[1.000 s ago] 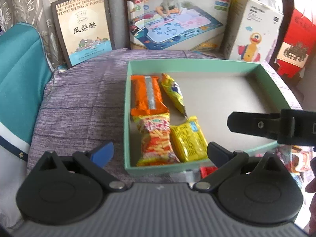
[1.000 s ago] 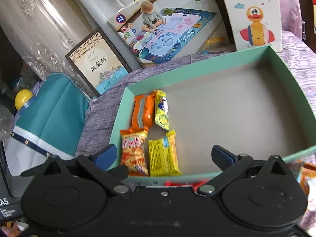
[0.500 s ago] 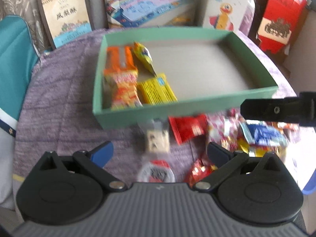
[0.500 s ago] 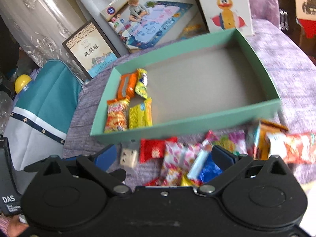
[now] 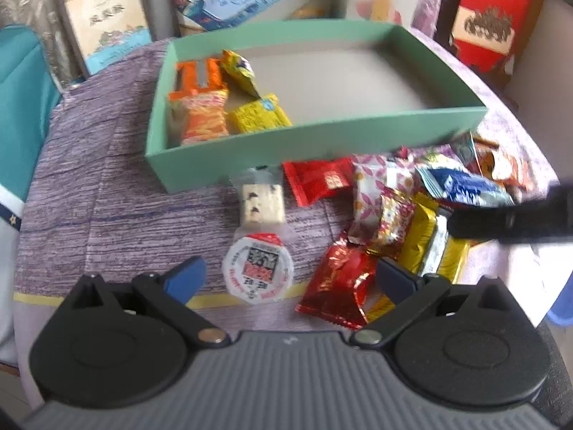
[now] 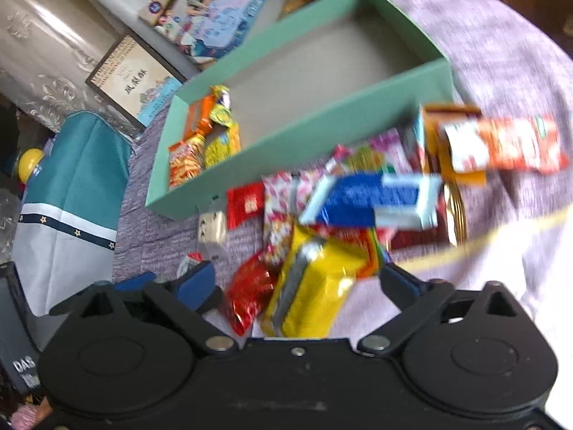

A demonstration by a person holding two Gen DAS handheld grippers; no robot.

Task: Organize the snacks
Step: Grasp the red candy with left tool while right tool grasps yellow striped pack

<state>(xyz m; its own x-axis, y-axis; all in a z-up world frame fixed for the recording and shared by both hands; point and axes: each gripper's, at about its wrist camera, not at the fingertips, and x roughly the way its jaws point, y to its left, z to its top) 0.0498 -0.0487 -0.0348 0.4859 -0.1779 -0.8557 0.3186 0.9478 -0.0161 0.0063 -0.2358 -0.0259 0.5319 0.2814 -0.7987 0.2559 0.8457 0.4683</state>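
Note:
A green box (image 5: 322,136) (image 6: 297,136) stands on the purple cloth with several snack packets (image 5: 207,107) at its left end. In front of it lies a loose pile of snacks (image 5: 394,200) (image 6: 358,197). My left gripper (image 5: 288,277) is open low over the pile's left side. A round white and red snack (image 5: 258,267) and a red foil packet (image 5: 340,286) lie between its fingers, untouched. My right gripper (image 6: 297,279) is open with its jaws closing. A yellow packet (image 6: 311,283) lies between them, and the pads do not press it. One right finger (image 5: 501,222) shows over the pile.
Picture boxes and a framed card (image 5: 107,25) lean behind the box. A teal cloth bag (image 6: 71,186) stands on the left and a red bag (image 5: 494,18) at the back right. The cloth's edge drops off at the right (image 6: 537,251).
Both grippers have drawn back from over the box and sunk toward the snack pile in front of it, which has come into view. The right jaws have narrowed a little.

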